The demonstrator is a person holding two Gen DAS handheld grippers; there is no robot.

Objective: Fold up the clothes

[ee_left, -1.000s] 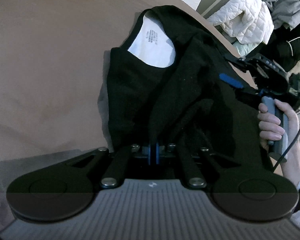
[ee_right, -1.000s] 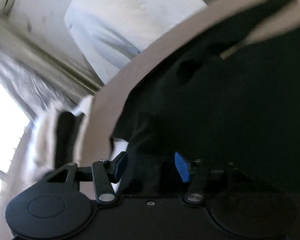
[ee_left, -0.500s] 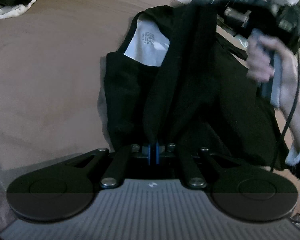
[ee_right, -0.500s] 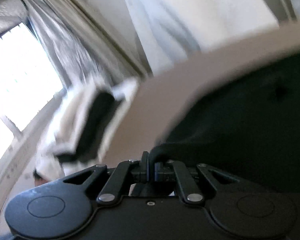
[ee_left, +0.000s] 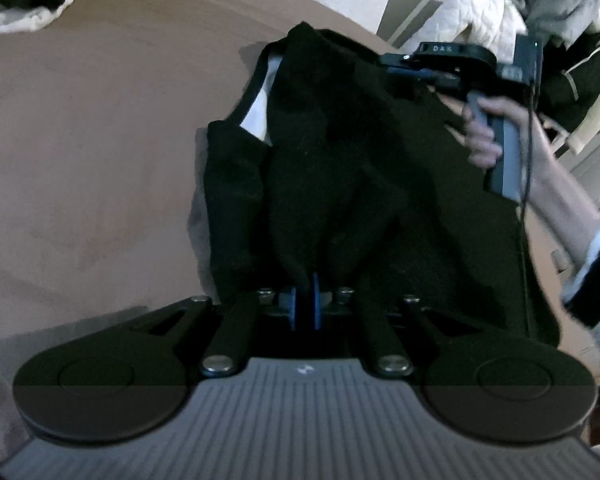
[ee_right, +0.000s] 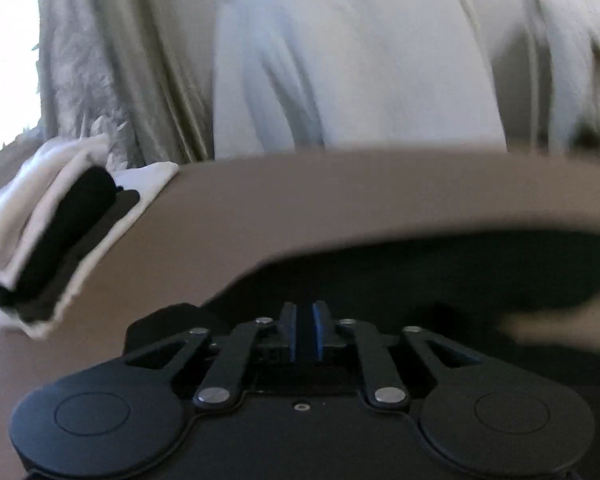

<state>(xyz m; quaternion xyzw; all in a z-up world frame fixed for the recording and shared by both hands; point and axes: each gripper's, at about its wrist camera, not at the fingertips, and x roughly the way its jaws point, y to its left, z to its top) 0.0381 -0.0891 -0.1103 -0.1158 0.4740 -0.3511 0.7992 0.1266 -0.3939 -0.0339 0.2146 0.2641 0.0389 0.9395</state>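
A black garment (ee_left: pixel 340 168) with a white inner label lies on the brown surface (ee_left: pixel 92 120). My left gripper (ee_left: pixel 305 307) is shut on a fold of it near its lower edge. My right gripper (ee_right: pixel 305 334) is shut on the black cloth (ee_right: pixel 460 264), which spreads dark below and to the right of it. In the left wrist view the right gripper (ee_left: pixel 396 66) shows at the garment's upper right, gripped by a hand, lifting the cloth over the body of the garment.
A folded white and black pile (ee_right: pixel 60 232) sits at the left of the brown surface. White and grey clothes (ee_left: pixel 500 8) are heaped at the back right. A pale curtain (ee_right: pixel 340 60) hangs behind.
My right gripper closed on the black cloth and carried it up and across the garment, covering most of the white label. My left gripper stayed shut on the fold.
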